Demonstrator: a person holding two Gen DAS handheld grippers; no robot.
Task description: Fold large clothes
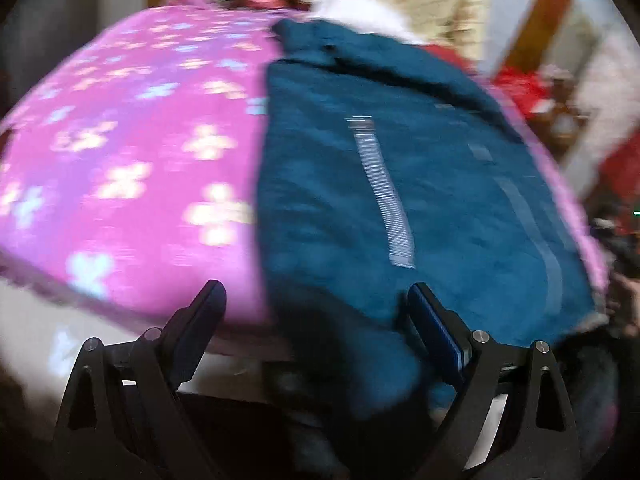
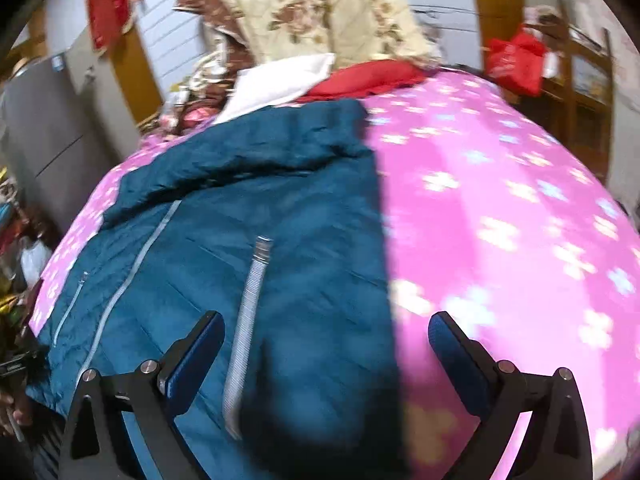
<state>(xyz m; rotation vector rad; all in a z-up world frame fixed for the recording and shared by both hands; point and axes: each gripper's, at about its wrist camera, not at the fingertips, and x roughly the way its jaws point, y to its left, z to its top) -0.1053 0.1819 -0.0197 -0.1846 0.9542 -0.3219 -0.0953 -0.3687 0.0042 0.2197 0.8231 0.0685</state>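
A large teal jacket (image 1: pixel 420 184) with pale zips lies spread on a pink flowered bedspread (image 1: pixel 120 160). Its near hem hangs over the bed's front edge. My left gripper (image 1: pixel 316 300) is open above that near hem, at the jacket's left edge, with nothing between its fingers. In the right wrist view the same jacket (image 2: pixel 240 240) covers the left half of the pink bedspread (image 2: pixel 500 220). My right gripper (image 2: pixel 326 332) is open over the jacket's right edge near the hem, one finger above teal cloth and the other above pink cover. Both views are motion-blurred.
A white cloth (image 2: pixel 280 84), a red pillow (image 2: pixel 368 76) and a cream floral quilt (image 2: pixel 320 8) are piled at the bed's far end. A red bag (image 2: pixel 516 60) hangs by a wooden shelf on the right. A grey cabinet (image 2: pixel 44 136) stands at left.
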